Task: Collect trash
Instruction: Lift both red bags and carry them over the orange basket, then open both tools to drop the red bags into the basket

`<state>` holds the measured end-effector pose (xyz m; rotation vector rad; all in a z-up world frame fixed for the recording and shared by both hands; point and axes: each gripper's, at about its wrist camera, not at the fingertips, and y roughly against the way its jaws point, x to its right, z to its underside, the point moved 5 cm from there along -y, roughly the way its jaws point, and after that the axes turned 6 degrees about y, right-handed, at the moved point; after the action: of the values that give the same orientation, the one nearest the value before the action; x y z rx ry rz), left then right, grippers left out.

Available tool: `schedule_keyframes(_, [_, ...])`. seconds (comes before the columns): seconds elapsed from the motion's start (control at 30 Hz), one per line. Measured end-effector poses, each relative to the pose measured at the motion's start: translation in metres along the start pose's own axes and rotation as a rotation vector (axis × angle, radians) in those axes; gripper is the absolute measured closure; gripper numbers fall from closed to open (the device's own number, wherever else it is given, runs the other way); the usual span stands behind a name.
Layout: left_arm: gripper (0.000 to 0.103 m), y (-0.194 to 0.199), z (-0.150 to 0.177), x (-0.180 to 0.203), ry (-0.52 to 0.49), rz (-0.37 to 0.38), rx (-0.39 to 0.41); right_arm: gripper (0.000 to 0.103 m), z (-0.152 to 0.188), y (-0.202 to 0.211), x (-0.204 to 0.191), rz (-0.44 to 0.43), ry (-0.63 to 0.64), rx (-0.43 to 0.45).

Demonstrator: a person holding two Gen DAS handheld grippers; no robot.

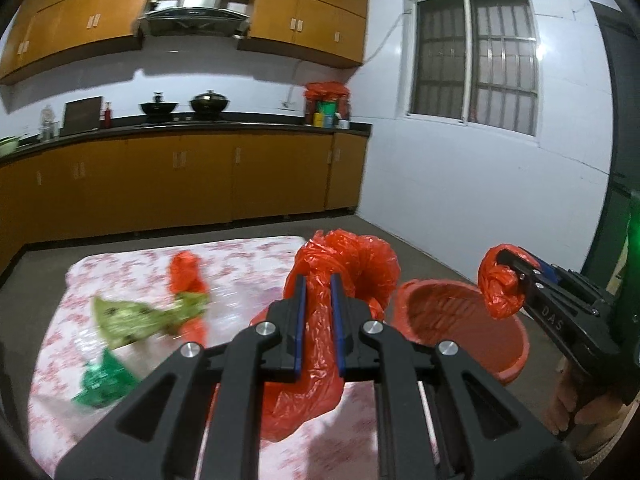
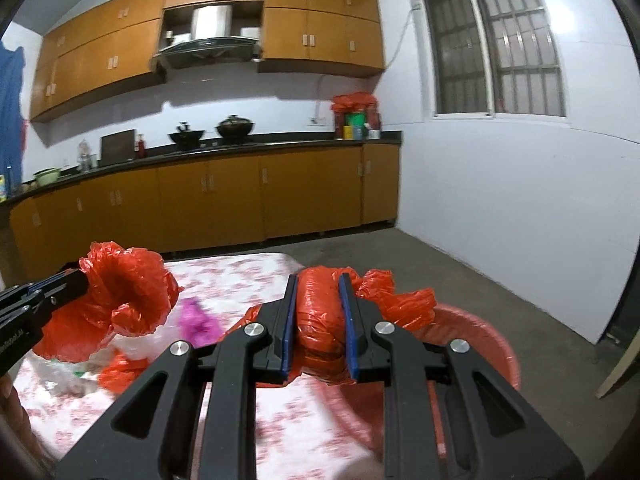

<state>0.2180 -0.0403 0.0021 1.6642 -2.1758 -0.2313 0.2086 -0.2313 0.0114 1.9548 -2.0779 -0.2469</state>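
left tool (image 1: 319,304) pinching a bunched edge of the red trash bag (image 1: 348,264), frame centre | right tool (image 2: 319,312) clamping another rolled edge of it | red bin (image 1: 460,320) sitting lower right beside the floral table (image 1: 240,264) | green wrappers (image 1: 132,320) lying at left

Black tool (image 1: 319,280), blue pads, silver screws

Both fisheye views ride close behind their own gripper fingers, which fill the lower middle of each frame, and look slightly downward across a floral tablecloth (image 1: 248,264) toward the kitchen counter (image 2: 248,146). They share cabinets, window (image 1: 476,60) and red bin (image 1: 460,320); each catches the other gripper at its frame edge.
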Motion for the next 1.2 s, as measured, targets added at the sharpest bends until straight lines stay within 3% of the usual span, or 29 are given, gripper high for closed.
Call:
schedule_keyframes(0.33, [0.090, -0.082, -0.001, 0.070, -0.030, 0.136, -0.077, 0.083, 0.010, -0.029, 0.060, 0.104, -0.048, -0.055])
schedule_keyframes(0.63, [0.090, -0.140, 0.017, 0.114, -0.058, 0.207, -0.153, 0.083, 0.028, -0.052, 0.089, 0.149, -0.084, -0.111])
schedule_keyframes(0.83, [0.090, -0.164, 0.026, 0.140, -0.099, 0.252, -0.173, 0.083, 0.032, -0.060, 0.103, 0.165, -0.101, -0.121])
schedule_keyframes(1.2, [0.090, -0.183, 0.040, 0.153, -0.107, 0.279, -0.211, 0.082, 0.030, -0.065, 0.108, 0.172, -0.121, -0.128])
